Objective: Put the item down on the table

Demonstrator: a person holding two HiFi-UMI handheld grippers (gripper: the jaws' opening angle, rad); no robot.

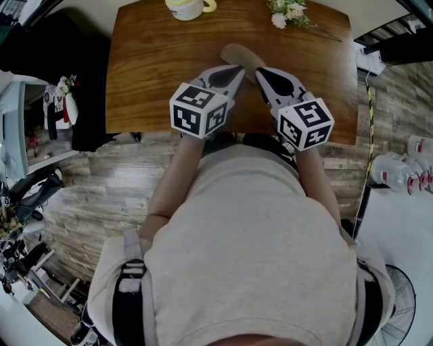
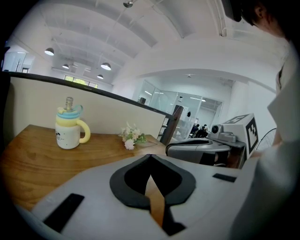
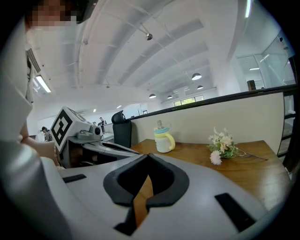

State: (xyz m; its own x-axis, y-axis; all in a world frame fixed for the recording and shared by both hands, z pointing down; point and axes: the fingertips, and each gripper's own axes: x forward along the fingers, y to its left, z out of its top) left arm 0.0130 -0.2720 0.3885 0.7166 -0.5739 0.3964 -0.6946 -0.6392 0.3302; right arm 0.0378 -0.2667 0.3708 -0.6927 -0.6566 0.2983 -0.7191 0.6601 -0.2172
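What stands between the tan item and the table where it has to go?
Nothing visible does. The tan item is over the bare table; the mug and the flowers stand apart at the far edge.
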